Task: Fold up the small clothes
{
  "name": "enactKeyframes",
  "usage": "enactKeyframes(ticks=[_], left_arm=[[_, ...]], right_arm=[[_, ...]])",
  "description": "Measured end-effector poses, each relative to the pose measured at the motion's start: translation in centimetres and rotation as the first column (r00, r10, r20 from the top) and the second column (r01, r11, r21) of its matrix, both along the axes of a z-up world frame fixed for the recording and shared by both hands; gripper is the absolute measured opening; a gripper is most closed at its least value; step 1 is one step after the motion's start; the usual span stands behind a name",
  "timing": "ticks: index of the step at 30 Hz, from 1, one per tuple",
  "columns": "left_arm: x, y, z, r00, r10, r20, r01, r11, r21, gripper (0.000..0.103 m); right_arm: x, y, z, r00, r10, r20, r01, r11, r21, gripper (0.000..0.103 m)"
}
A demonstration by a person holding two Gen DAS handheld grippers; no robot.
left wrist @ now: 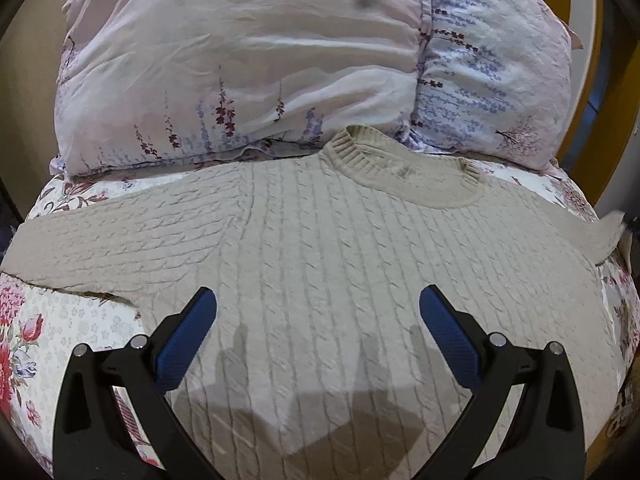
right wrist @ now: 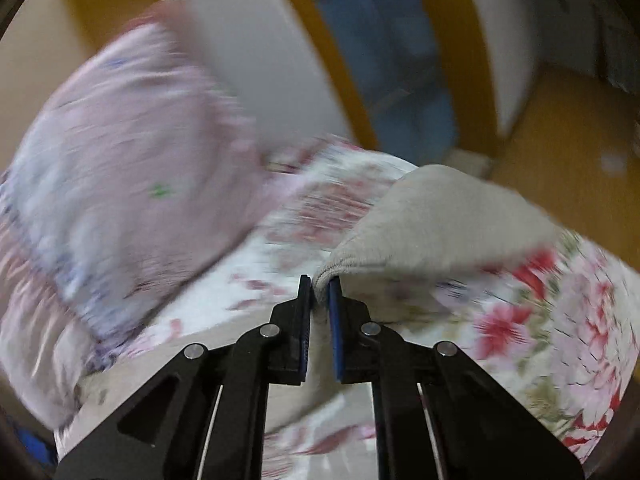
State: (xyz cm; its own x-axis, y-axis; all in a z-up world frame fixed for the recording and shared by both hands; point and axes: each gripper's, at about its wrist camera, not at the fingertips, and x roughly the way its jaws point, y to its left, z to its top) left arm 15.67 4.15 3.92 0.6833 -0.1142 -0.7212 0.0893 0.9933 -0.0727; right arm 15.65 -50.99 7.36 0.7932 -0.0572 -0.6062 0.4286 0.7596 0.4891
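A beige cable-knit sweater (left wrist: 328,264) lies flat on the floral bedsheet (left wrist: 68,332), collar (left wrist: 404,176) toward the pillows, its left sleeve (left wrist: 104,248) spread out to the left. My left gripper (left wrist: 318,312) is open and empty, hovering over the sweater's chest. My right gripper (right wrist: 320,290) is shut on the cuff of the sweater's right sleeve (right wrist: 432,224) and holds it lifted off the sheet; this view is motion-blurred. That lifted sleeve end shows at the right edge of the left wrist view (left wrist: 604,236).
Two pale floral pillows (left wrist: 248,68) lie stacked behind the collar; one shows blurred in the right wrist view (right wrist: 120,152). A yellow wooden frame (right wrist: 340,80) and wooden floor (right wrist: 560,140) lie beyond the bed's right edge.
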Motion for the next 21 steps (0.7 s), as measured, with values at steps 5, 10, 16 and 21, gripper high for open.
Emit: enactKeyframes(ticks=[5,10,16,21], left_arm=[[0.4,0.8,-0.1,1.0,-0.006,-0.008,0.005,0.996,-0.092,0.101],[0.3,1.2,-0.1,1.0,-0.022,-0.012,0.02,0.983,-0.183,0.101],[0.2,1.0,0.0,0.997,-0.075,-0.022,0.066,0.961,-0.27,0.101],[0.5,0.7,0.4,0.993,-0.118,-0.022,0.104,0.938,-0.332,0.101]], right_arm=[[0.7,8.6,3.6,0.952,0.284,0.116,-0.281,0.959,-0.046,0.009],[2.5,18.5,0.4,0.829,0.56,0.006,-0.559,0.828,-0.035,0.009],[3.5,21.5,-4.4,0.781,0.614,-0.114,-0.612,0.789,0.057,0.011],[2.3,17.3,-4.4,0.853,0.521,-0.021,-0.504,0.835,0.222,0.055]])
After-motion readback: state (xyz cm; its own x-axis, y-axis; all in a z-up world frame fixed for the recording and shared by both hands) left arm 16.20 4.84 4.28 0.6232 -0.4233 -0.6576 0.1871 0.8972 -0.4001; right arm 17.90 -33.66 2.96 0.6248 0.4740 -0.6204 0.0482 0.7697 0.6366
